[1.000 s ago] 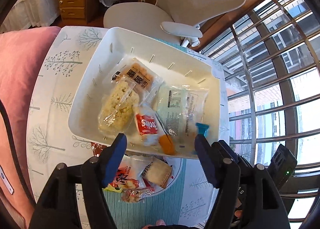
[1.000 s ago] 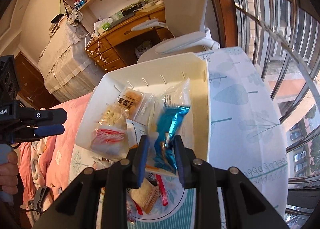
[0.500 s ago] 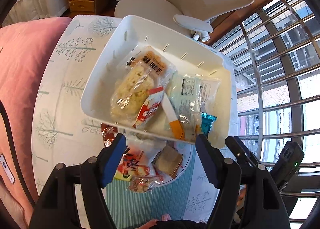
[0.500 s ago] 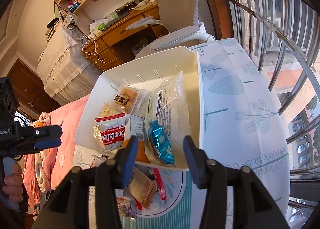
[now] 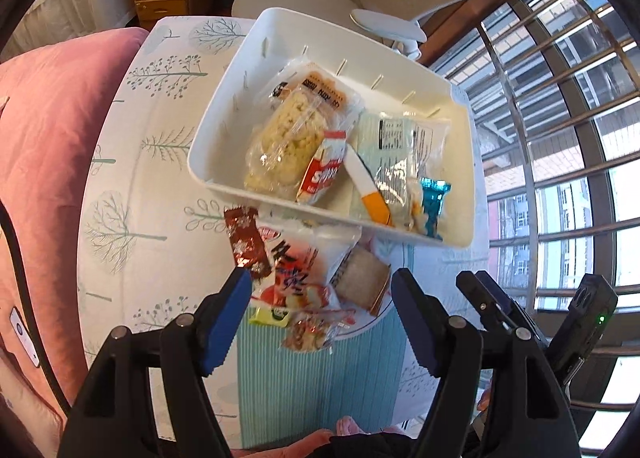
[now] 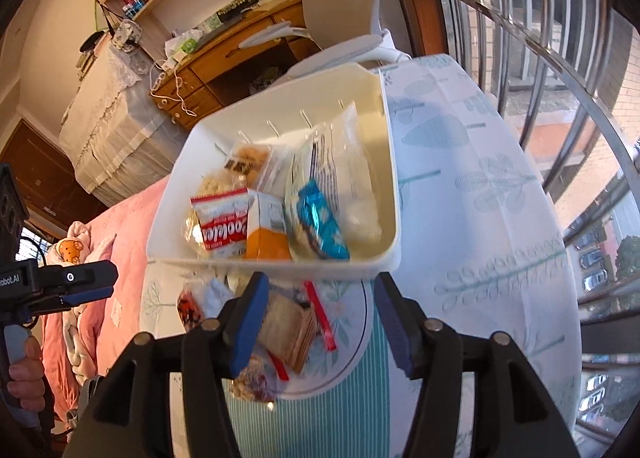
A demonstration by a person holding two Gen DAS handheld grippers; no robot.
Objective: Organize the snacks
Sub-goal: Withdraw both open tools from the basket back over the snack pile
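Left wrist: white bin (image 5: 224,130) crammed with packets, blue wrapper (image 5: 434,200) at its right corner; loose snacks (image 5: 304,278) heaped just below; left fingers (image 5: 228,314) spread, empty.
Right wrist: bin (image 6: 390,178) ahead, bare desk (image 6: 480,198) right of it; right fingers (image 6: 250,320) wide apart over crackers (image 6: 286,330).

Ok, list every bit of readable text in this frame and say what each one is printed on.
"Cookies": red-and-white snack pouch in the white plastic bin, printed upside down.
"obot.AI": black body of the left gripper, first letter cut off.
Large red Chinese characters on the white snack bag on the round plate: not legible.
Fine print on the clear plastic packet: too small.
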